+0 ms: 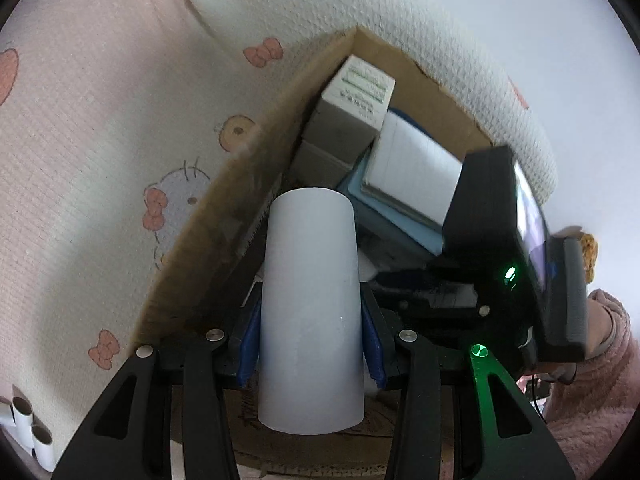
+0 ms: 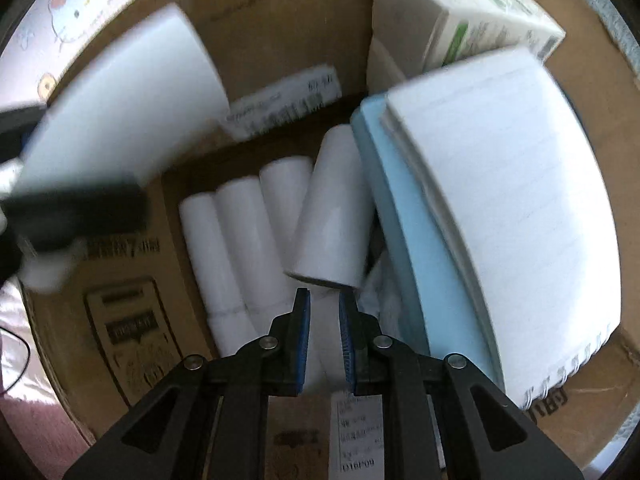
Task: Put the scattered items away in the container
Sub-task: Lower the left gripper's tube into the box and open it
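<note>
The left tool (image 1: 311,334) grips a white roll (image 1: 310,304) between its pads, over the cardboard box (image 1: 224,216); the roll's lower end hides the box floor. The right tool (image 2: 324,340), closed and empty, points at blurred rolls (image 2: 240,236) inside beside a notebook (image 2: 516,208).

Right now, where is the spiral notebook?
In the right wrist view the spiral notebook lies right of centre inside the cardboard box, atop a light blue slab, beside the white rolls.
</note>
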Tool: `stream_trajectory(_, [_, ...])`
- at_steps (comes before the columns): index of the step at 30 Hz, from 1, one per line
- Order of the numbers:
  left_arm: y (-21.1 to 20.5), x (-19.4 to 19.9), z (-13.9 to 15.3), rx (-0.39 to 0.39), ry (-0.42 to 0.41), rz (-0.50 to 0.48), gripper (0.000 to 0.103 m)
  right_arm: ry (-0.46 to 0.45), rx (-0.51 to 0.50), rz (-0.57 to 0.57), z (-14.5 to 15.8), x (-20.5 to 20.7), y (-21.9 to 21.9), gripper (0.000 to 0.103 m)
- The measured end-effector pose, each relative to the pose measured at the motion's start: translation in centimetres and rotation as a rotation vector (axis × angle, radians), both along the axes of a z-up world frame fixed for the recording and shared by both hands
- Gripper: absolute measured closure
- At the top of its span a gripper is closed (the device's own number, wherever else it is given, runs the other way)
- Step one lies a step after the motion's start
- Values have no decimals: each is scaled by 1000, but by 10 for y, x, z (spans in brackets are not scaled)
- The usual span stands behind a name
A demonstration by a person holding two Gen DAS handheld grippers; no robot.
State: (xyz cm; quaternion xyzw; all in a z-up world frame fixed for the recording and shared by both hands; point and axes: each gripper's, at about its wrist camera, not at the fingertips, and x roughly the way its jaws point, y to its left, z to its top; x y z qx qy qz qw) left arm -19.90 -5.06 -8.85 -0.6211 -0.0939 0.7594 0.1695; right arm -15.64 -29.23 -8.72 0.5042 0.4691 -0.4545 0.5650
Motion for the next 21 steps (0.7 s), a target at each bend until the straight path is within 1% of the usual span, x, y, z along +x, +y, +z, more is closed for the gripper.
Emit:
stream_trajectory(3, [0,-1,-8,-8,-27,6,56,16,-27,-11,3,0,-9,91])
stream_trajectory(7, [-4,-3,-11,11,-49,21,56,76,-17,15,3,10,-12,91])
stream_trajectory(10, [-6,-3,-9,12,-40,27,56,103,-26,16,7,13,-12,91])
stream_trajectory(13, [-5,-3,-8,-3,-23,31,56,132,-14,12,9,16,-13,91])
stream_trajectory(14, [-5,-3,-7,-7,-18,34,56,126,1,3,10,17,-12,91])
stream_trajectory(15, [-5,-3,-6,-11,-11,38,56,76,6,-3,14,17,-11,91])
stream_trajectory(17, [-5,-3,-3,-24,12,45,56,-57,5,-24,22,20,-10,91])
stream_trajectory(18, [-5,-2,-1,-38,30,50,56,-97,-15,-21,25,23,-12,91])
stream_trajectory(19, [-4,-2,2,-58,52,56,56,-94,-33,-9,26,27,-15,91])
stream_trajectory(21, [-6,-2,8,-89,93,65,56,-34,-48,-3,21,33,-25,91])
